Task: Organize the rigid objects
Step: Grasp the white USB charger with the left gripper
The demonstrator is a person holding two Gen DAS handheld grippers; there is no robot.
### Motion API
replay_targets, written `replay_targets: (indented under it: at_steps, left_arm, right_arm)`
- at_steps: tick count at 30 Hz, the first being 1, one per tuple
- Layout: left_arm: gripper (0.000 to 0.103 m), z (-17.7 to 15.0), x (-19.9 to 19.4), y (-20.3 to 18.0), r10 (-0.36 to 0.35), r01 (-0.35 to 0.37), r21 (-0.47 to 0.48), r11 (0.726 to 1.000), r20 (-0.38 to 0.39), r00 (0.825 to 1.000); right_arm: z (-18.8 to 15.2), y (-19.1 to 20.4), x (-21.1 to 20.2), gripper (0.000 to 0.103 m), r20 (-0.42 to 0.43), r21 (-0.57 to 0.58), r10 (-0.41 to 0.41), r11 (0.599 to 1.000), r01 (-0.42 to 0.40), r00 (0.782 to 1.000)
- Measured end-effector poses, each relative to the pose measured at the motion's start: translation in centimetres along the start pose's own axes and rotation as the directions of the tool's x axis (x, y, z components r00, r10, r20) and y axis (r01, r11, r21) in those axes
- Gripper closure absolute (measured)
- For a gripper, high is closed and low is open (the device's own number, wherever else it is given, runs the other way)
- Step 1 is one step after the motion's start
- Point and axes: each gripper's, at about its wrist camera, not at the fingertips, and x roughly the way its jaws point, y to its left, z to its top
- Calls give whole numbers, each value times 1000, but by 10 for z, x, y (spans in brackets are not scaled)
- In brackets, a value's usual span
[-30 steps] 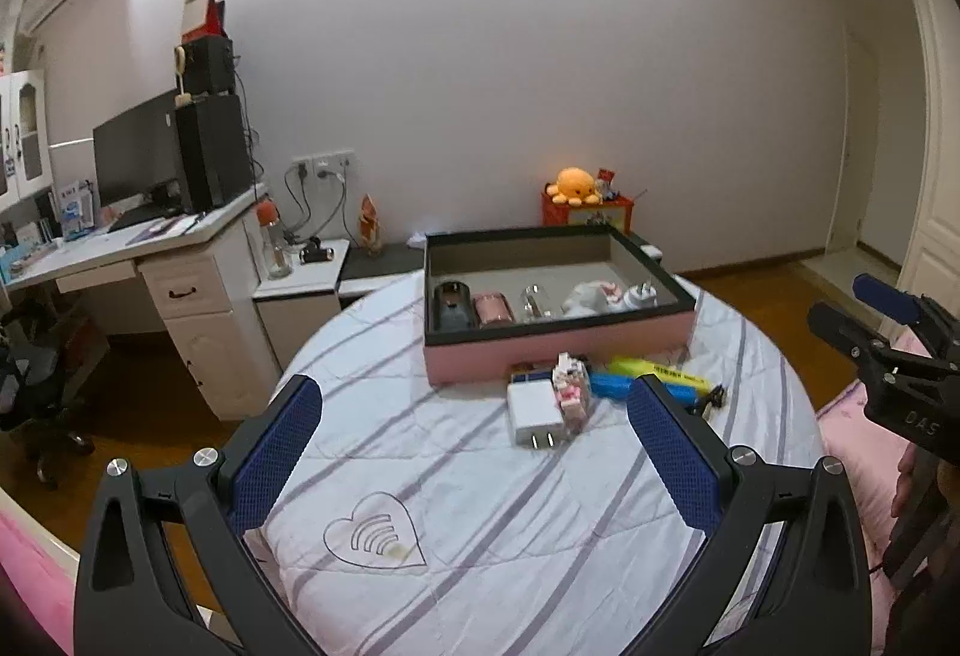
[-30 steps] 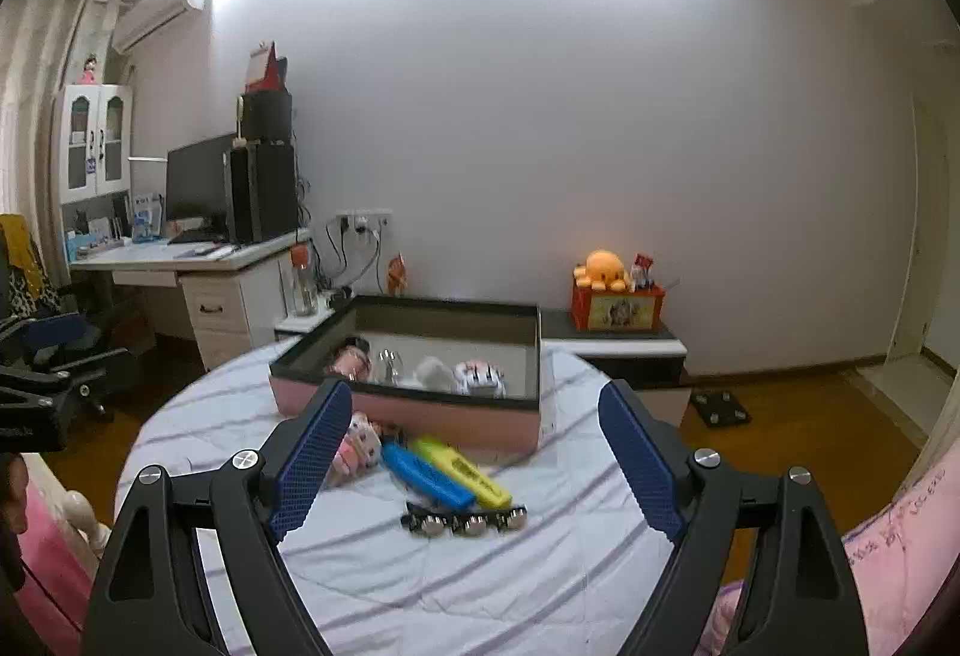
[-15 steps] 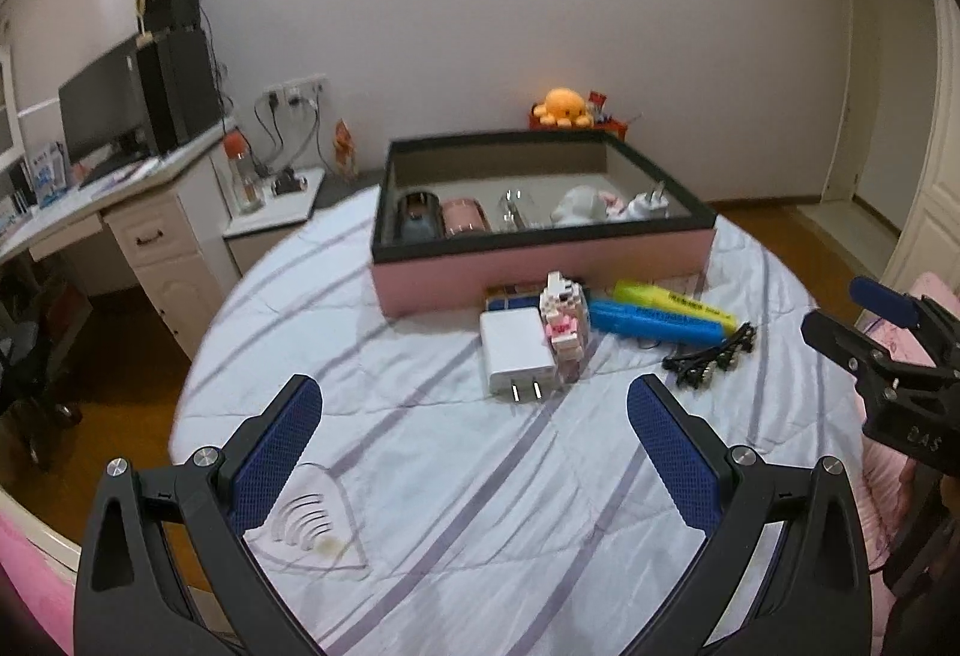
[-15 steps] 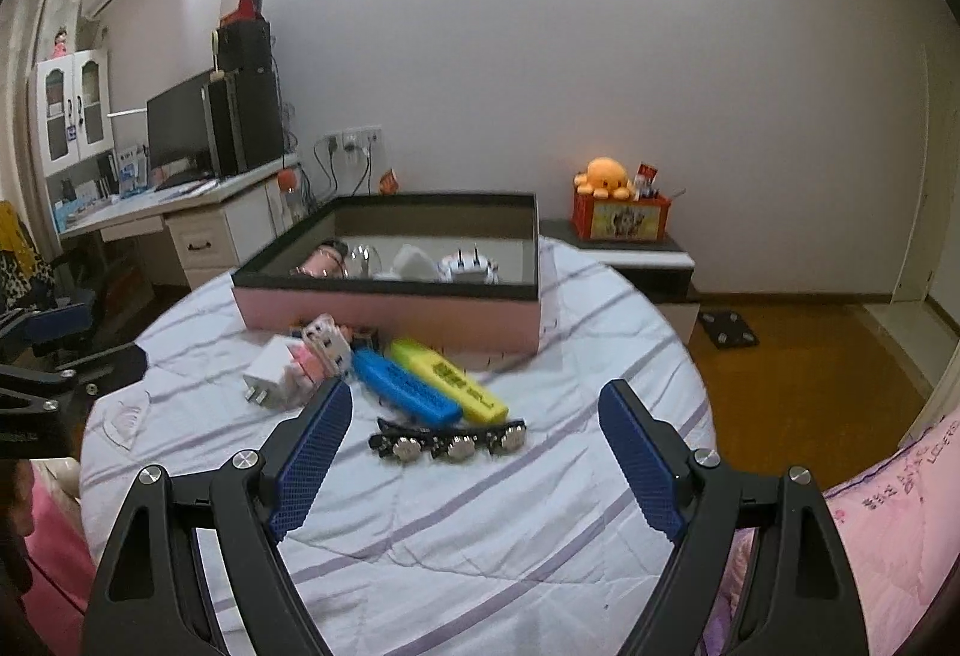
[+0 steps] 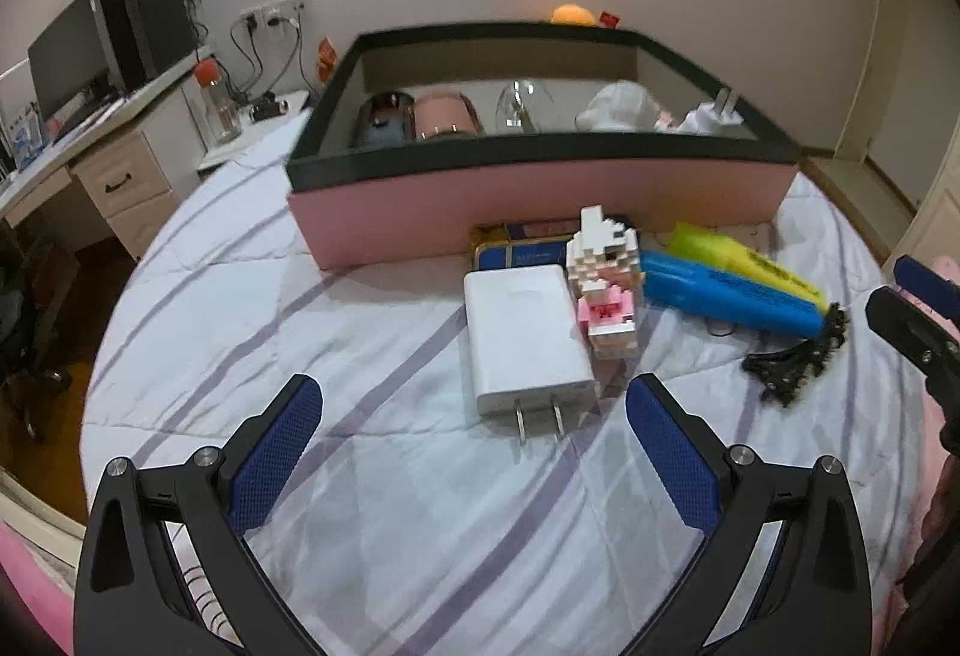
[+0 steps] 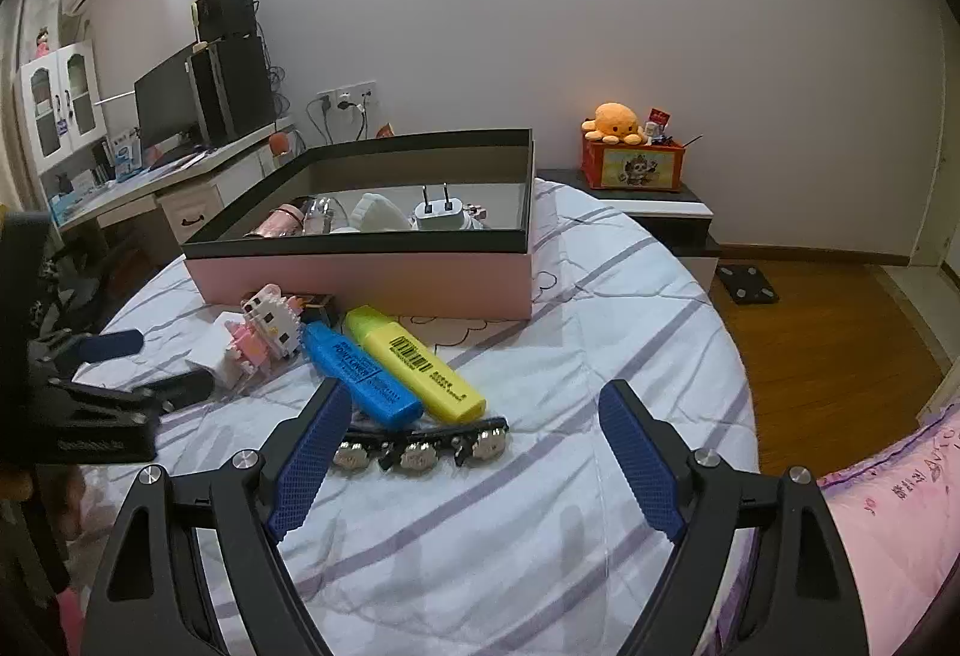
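A white charger (image 5: 528, 344) lies at the centre of the left wrist view, prongs toward the bottom of the frame, on a round surface under a striped white cloth (image 5: 372, 524). Touching its right edge stands a small brick figure (image 5: 606, 290), white and pink. Behind both, against the box, lies a flat blue and gold tin (image 5: 522, 248). To the right lie two markers side by side, a blue one (image 5: 726, 296) and a yellow one (image 5: 744, 266), angled toward the lower right. At their lower ends sits a black hair clip (image 5: 792, 356) with silver studs.

Across the upper middle of the frame stands a pink box (image 5: 540, 194) with a dark rim. Inside it are a dark cup, a pink cup, a clear glass, a white cap and a white plug, in a row from left to right.

The left gripper (image 5: 471, 452) sits at the bottom centre, its jaws wide and empty, the charger's prongs just above the gap between them. In the right wrist view the right gripper (image 6: 474, 464) fills the bottom centre, jaws also wide and empty, with the clip (image 6: 420, 446) just ahead of them and the blue marker (image 6: 360, 374) and yellow marker (image 6: 414, 362) beyond it. The left gripper shows at that frame's left edge.

A desk (image 6: 174, 176) with a monitor stands at upper left, and an orange plush (image 6: 618, 119) on a red box at upper right.
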Motion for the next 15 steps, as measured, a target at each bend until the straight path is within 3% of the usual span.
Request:
replay_targets:
  at_steps: [6, 9, 12, 15]
  left_arm:
    - [11, 9, 22, 2, 5, -5, -8, 1000, -48, 999]
    - [31, 12, 21, -2, -6, 6, 17, 1000, -34, 999]
    - [60, 13, 18, -8, -34, 35, 50, 998, -22, 999]
    - [63, 10, 12, -8, -43, 44, 58, 997, -17, 999]
  right_arm:
    - [1, -3, 12, 17, -30, 0, 15, 1000, -15, 999]
    - [2, -4, 15, 17, -36, 4, 12, 1000, -12, 999]
    - [2, -3, 17, 17, -46, 3, 9, 1000, -9, 999]
    - [3, 0, 17, 17, -49, -1, -1, 1000, 1, 999]
